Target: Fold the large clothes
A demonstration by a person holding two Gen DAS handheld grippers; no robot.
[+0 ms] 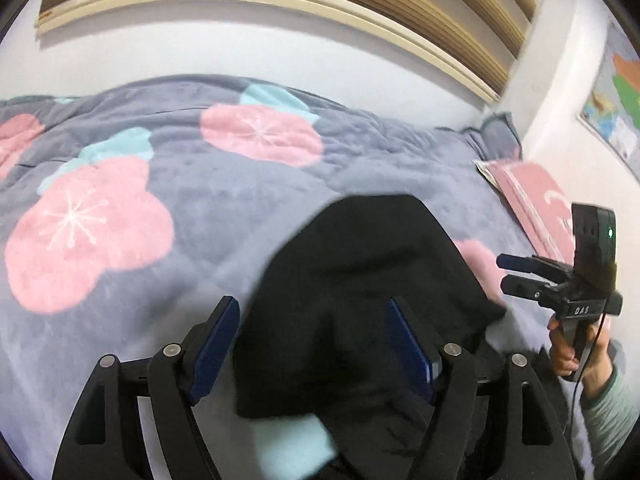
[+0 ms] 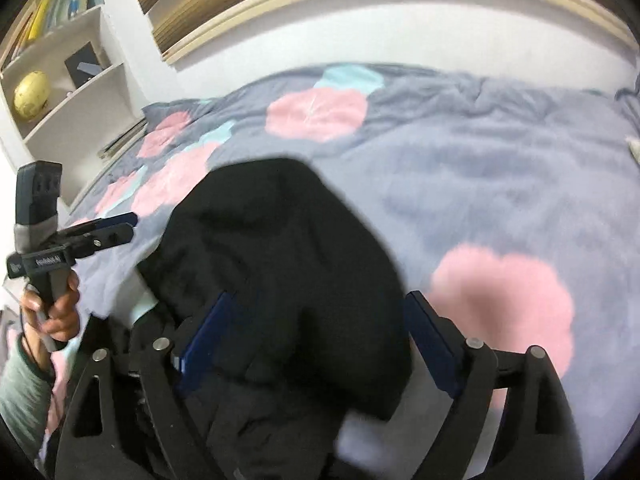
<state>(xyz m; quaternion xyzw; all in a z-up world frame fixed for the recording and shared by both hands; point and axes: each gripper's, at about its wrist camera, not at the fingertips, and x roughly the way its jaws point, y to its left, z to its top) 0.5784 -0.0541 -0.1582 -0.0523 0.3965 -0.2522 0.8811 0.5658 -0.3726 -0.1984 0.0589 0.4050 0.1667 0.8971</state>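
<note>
A large black garment (image 1: 360,280) lies bunched on the bed near its front edge; it also shows in the right wrist view (image 2: 288,264). My left gripper (image 1: 312,312) is open, its blue pads spread wide above the garment's left part, holding nothing. My right gripper (image 2: 316,308) is open over the garment's right part, also empty. The right gripper appears from the side in the left wrist view (image 1: 506,274), held in a hand. The left gripper appears in the right wrist view (image 2: 130,226), to the left of the garment.
The bed is covered by a grey-blue quilt (image 1: 192,200) with pink and pale blue flowers. A pink folded item (image 1: 536,200) lies at the bed's right side. A wooden headboard and white wall stand behind. White shelves (image 2: 72,92) with books and a yellow ball stand left.
</note>
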